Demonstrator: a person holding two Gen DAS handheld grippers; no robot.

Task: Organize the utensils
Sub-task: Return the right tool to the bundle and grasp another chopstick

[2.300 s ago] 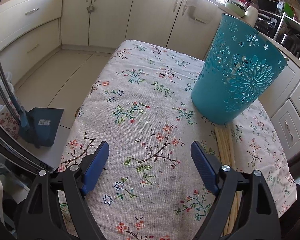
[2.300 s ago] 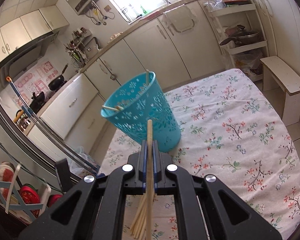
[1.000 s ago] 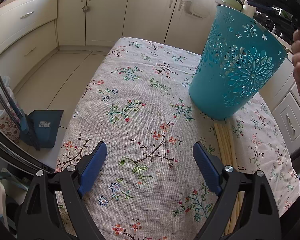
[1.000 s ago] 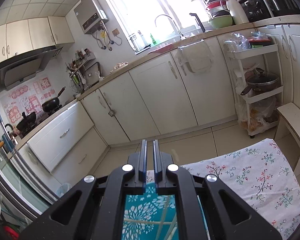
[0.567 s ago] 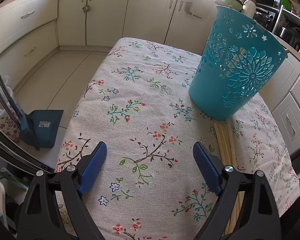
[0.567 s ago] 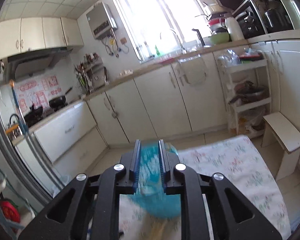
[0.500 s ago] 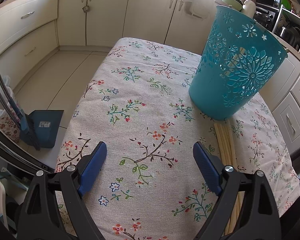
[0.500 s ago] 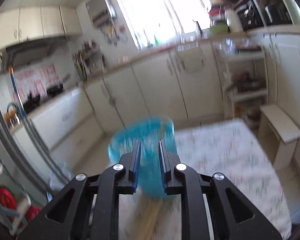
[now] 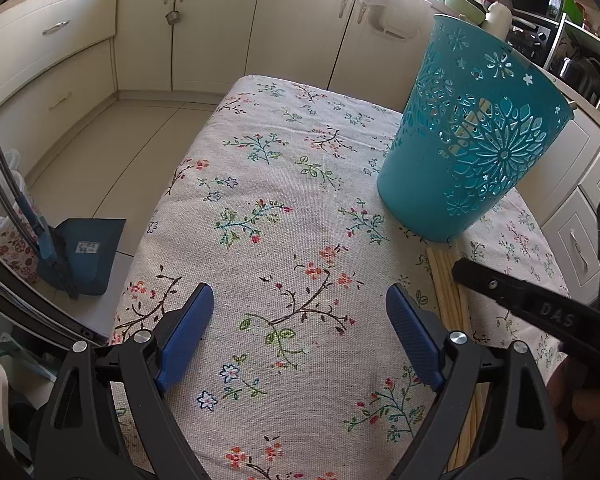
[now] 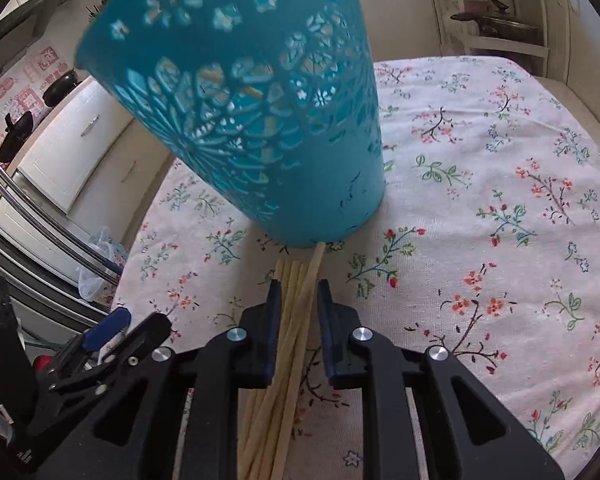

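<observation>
A teal perforated basket (image 9: 472,132) stands on the flowered tablecloth (image 9: 284,216); pale sticks show through its holes. It fills the upper middle of the right wrist view (image 10: 252,104). Several wooden chopsticks (image 10: 296,292) lie in a bundle on the cloth just in front of the basket; they also show in the left wrist view (image 9: 446,284). My right gripper (image 10: 298,292) is low over the bundle, its jaws slightly apart on either side of the sticks, not closed on them. My left gripper (image 9: 300,320) is wide open and empty above the cloth, left of the chopsticks.
The table edge drops to a tiled floor (image 9: 112,136) on the left, where a blue dustpan (image 9: 84,252) stands. White kitchen cabinets (image 9: 292,28) run behind. The right gripper's black body (image 9: 540,312) crosses the right side of the left wrist view.
My right gripper dropped a chopstick into the basket, opened slightly, then swung down to straddle the chopstick bundle on the cloth. My left gripper has stayed still and open.
</observation>
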